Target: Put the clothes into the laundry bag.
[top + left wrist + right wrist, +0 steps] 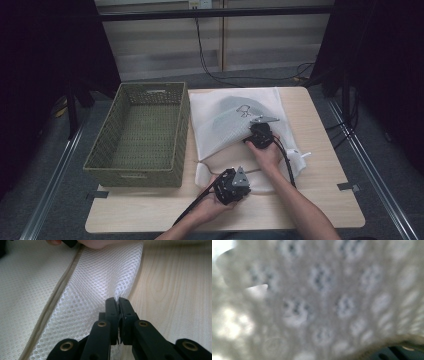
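Mesh laundry bag held at two points, mouth being worked

White mesh laundry bag [235,125] lies on the counter [320,200] right of the green wicker basket [140,135], reaching from the far edge toward the near middle. Left hand-held gripper [117,301] is clenched on a fold of mesh near the zipper [53,302], close to the counter's near edge. Right hand-held gripper [250,137] is pushed into the mesh mid-bag, probably nipping cloth; its jaws sit nearly closed.

To do this well: keep the left pinch firm as an anchor, lift with the right slowly so the layers part, avoid snagging the zipper tape.

Hard to tell: right gripper view is blurred mesh pressed against the lens, so its jaws and what they grip can't be made out. Something grey with a small printed mark [243,109] shows through the bag; can't identify it. Near end of the bag is covered by hands.
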A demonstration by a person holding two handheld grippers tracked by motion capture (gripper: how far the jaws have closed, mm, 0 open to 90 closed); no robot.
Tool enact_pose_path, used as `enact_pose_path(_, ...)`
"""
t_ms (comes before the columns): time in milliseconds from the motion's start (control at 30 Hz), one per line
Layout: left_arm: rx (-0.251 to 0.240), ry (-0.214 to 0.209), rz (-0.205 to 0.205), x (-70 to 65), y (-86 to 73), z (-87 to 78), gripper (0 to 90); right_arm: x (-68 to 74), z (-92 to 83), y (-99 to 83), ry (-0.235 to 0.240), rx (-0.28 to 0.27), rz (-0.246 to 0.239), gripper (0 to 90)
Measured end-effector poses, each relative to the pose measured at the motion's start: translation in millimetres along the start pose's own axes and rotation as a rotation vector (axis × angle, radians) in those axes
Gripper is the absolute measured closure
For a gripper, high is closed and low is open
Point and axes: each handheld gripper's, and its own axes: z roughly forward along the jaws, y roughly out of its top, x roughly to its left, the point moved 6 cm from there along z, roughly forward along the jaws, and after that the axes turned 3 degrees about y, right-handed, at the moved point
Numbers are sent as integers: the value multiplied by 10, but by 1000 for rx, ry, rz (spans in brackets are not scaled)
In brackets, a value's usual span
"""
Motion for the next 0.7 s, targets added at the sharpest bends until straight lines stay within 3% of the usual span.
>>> enact_pose_path(267,4,-9,0,1,-2,-4,875,-17,11,-5,9,10,4,773)
enact_pose_path(367,0,-3,-2,6,-5,-2,873,14,-26,-21,42,37,-10,727)
enact_pose_path(400,0,-4,-3,7,-5,-2,870,33,-68,-33,58,43,-16,674)
enact_pose_path(467,-1,-5,-9,4,-5,-1,869,41,-98,-37,63,40,-19,642)
enact_pose_path(600,7,-5,-1,7,-6,-5,863,149,-242,-71,122,44,-45,527)
enact_pose_path(700,4,-9,0,12,-8,-4,858,183,-309,-86,137,53,-62,494)
